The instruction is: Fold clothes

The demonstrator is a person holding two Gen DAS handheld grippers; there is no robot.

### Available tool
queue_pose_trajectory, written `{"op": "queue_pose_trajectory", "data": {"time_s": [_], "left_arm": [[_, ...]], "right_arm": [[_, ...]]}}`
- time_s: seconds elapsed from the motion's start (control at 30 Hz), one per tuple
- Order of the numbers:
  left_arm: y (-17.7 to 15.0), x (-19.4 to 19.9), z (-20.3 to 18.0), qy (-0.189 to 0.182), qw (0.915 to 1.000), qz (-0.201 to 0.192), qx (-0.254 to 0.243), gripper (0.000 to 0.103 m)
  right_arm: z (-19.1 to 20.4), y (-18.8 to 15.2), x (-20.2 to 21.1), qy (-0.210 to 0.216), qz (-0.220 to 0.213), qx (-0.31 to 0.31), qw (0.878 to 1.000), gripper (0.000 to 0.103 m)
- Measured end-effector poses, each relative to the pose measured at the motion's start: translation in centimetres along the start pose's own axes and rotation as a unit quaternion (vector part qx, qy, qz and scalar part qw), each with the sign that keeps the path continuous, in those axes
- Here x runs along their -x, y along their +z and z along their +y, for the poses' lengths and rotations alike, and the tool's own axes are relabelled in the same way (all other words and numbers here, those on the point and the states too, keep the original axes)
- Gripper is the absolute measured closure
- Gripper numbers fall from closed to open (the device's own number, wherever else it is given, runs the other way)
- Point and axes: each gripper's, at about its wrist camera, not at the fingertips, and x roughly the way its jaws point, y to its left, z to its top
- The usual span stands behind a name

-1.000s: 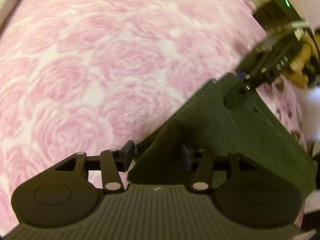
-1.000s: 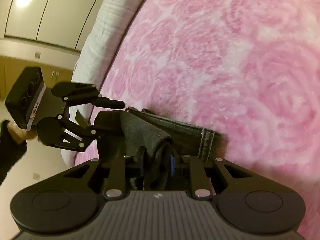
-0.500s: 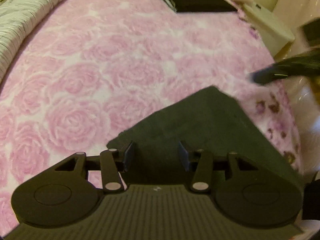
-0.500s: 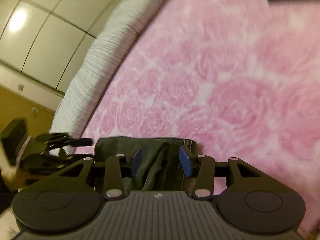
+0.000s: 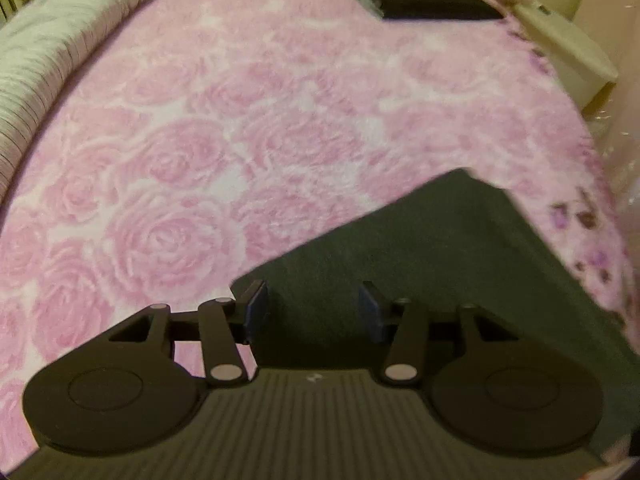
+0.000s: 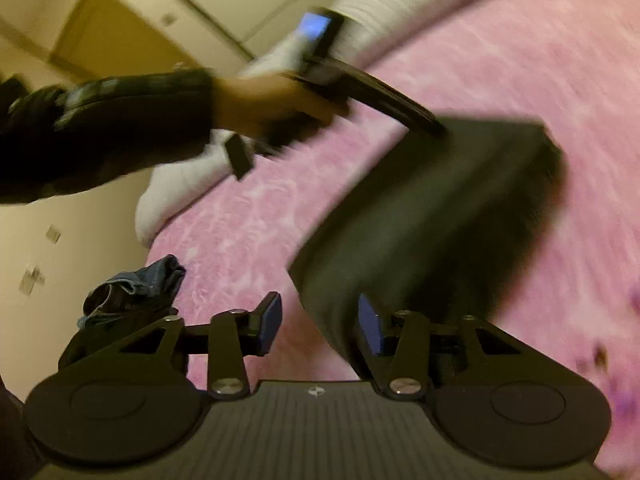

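1. Left wrist view puts the folded dark garment [image 5: 460,264] flat on the pink rose-patterned blanket [image 5: 240,140], near the blanket's right-hand edge, with one corner pointing away from you.
2. Your left gripper [image 5: 312,308] is released: its jaws stand wide apart above the garment's near edge, with nothing between them.
3. Your right gripper [image 6: 316,320] is released too; its blue-padded fingers [image 6: 370,330] are spread, the right one just beside the garment's near corner [image 6: 420,232], and nothing is pinched.
4. From the right wrist view, your left hand [image 6: 276,104] in a dark sleeve [image 6: 108,132] holds its gripper out over the garment's far corner; the picture is blurred, so contact cannot be told.
5. A crumpled piece of blue denim [image 6: 136,284] lies at the blanket's edge, left of your right gripper.
6. Farther up the bed lie another dark folded item [image 5: 424,0] and a striped pale quilt [image 5: 48,52] along the left side.
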Motion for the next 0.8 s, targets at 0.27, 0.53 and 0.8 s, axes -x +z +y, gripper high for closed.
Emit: {"op": "queue_pose_trajectory", "data": {"time_s": [0.27,0.53,0.8], "left_arm": [[-3.8,3.8,-9.0,-0.150,0.9868,0.006,-0.061,0.055],[-5.6,-4.2,-13.0,-0.108,0.9824,0.074,-0.133,0.052],[-6.2,-3.8,-12.5,-0.101,0.9859,0.061,-0.118,0.052]], "right_arm": [[-6.4,-2.2,-1.9,0.042,0.030,-0.085,0.995,0.023],[-9.7,-6.1,-8.0,0.168,0.073,-0.193,0.964,0.023],[-10.4,-8.3,-5.7,0.122,0.039,-0.278,0.952,0.034]]}}
